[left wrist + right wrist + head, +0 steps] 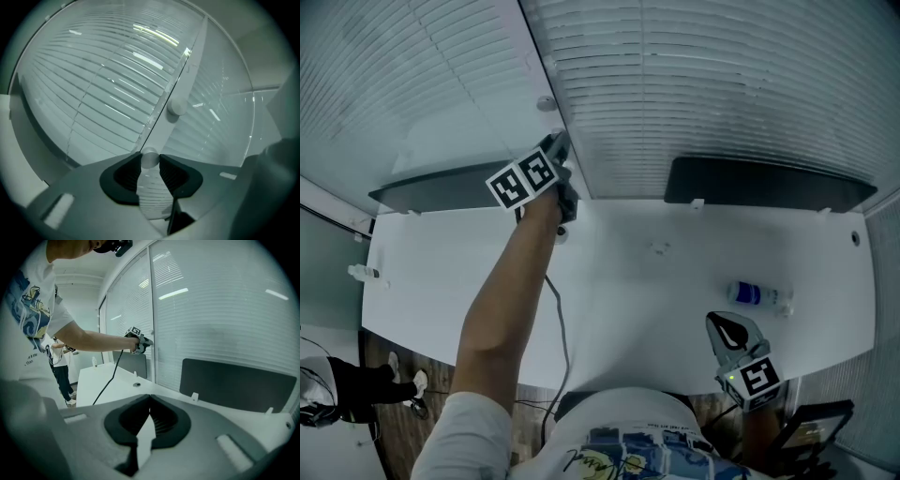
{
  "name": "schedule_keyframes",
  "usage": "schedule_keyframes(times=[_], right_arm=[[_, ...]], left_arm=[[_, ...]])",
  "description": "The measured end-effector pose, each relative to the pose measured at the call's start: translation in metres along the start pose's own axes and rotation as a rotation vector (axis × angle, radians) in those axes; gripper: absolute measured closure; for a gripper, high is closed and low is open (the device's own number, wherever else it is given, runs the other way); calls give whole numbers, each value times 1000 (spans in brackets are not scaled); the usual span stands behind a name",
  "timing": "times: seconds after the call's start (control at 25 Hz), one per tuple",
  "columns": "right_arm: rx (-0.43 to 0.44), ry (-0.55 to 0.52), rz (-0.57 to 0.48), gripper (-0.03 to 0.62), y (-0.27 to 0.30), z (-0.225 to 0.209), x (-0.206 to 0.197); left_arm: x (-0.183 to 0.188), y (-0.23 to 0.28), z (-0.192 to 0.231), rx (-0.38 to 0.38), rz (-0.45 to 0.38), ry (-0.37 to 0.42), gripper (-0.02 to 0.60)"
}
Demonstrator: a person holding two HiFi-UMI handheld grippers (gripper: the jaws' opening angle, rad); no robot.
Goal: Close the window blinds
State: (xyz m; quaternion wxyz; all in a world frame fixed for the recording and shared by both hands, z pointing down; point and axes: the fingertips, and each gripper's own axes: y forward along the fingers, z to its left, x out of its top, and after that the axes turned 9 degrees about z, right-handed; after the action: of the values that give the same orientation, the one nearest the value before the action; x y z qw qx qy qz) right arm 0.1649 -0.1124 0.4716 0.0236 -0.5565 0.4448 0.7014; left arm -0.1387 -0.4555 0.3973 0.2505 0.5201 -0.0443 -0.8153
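Observation:
White slatted blinds (694, 84) hang behind the glass on both sides of a pale window post (187, 75). Two round knobs sit on that post. The lower knob (150, 157) is between the ribbed pads of my left gripper (150, 161), which is shut on it; the upper knob (177, 107) is free. In the head view my left gripper (558, 148) reaches out to the post at arm's length. My right gripper (724, 330) rests low near the desk's front edge, shut and holding nothing, its tips (149, 397) meeting.
A white desk (656, 272) runs below the window, with dark divider panels (769, 183) at its far edge. A clear bottle (757, 294) lies near my right gripper. A cable (558, 319) trails from the left arm. Another person (337, 384) stands at the left.

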Motion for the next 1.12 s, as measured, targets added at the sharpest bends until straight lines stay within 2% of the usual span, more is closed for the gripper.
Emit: schedule_keyframes(times=[0.04, 0.2, 0.4, 0.56, 0.8, 1.0, 1.12], right_arm=[[1, -2, 1, 591, -1, 1, 0], [5, 0, -8, 591, -1, 2, 1], [12, -14, -5, 591, -3, 18, 0], [1, -44, -18, 591, -7, 35, 12], [11, -80, -32, 591, -15, 72, 27], [23, -113, -47, 591, -21, 111, 31], [29, -138, -69, 591, -30, 138, 43]], left_arm=[[0, 0, 0, -3, 4, 9, 454], [6, -3, -3, 42, 1, 143, 451], [7, -32, -11, 43, -10, 240, 453], [1, -64, -18, 9, -10, 272, 454], [-8, -139, -40, -44, -19, 368, 488], [-31, -219, -44, -113, -30, 337, 523], [-48, -271, -45, -101, -20, 410, 546]])
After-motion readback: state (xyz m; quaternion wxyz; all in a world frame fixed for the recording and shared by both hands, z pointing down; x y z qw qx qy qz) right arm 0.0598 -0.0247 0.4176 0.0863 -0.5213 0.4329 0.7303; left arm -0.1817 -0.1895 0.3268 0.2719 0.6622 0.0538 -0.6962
